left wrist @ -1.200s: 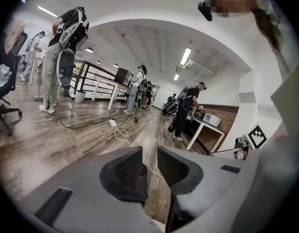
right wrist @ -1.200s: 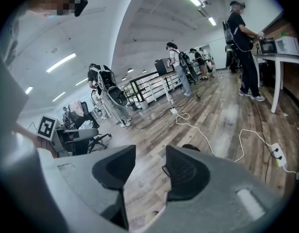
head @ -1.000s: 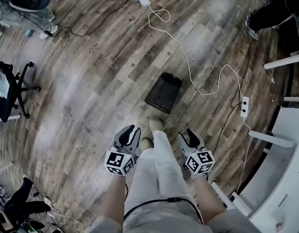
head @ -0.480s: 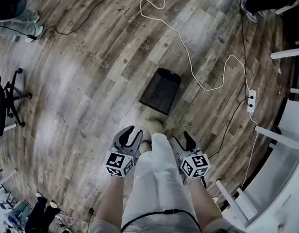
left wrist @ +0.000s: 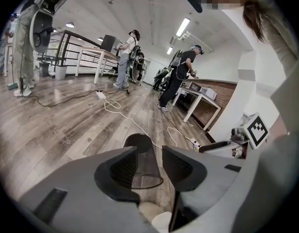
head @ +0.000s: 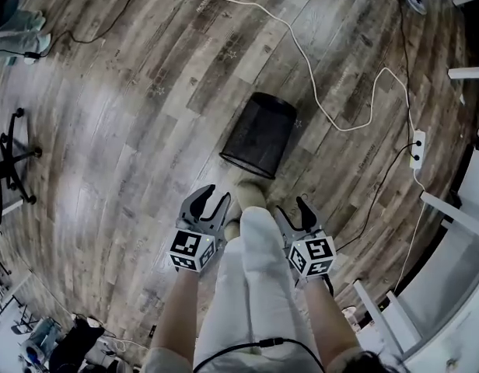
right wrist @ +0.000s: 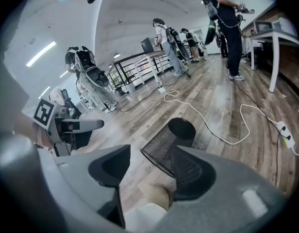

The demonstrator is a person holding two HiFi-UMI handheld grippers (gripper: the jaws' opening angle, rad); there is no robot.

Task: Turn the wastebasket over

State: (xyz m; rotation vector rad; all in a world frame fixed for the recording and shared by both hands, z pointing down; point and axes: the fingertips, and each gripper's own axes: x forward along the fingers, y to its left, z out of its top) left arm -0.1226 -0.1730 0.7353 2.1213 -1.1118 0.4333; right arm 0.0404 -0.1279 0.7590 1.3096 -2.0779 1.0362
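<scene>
A black mesh wastebasket [head: 259, 134] stands on the wooden floor with its narrow closed end up and its wide rim down, as far as the views show. It also appears between the jaws in the left gripper view [left wrist: 140, 164] and in the right gripper view [right wrist: 169, 142]. My left gripper [head: 208, 200] [left wrist: 149, 165] hangs short of it, jaws opening, nothing between them. My right gripper [head: 295, 210] [right wrist: 150, 166] is wide open and empty, also short of the basket. My leg and shoe [head: 247, 193] lie between the two grippers.
A white cable [head: 317, 68] snakes past the basket's right side to a power strip [head: 416, 148]. White table legs [head: 457, 216] stand at the right, an office chair [head: 6, 162] at the left. Several people [left wrist: 181, 76] stand farther off in the room.
Both grippers have sunk toward the floor and their jaws have spread wider. The basket now looks larger and closer in the head view.
</scene>
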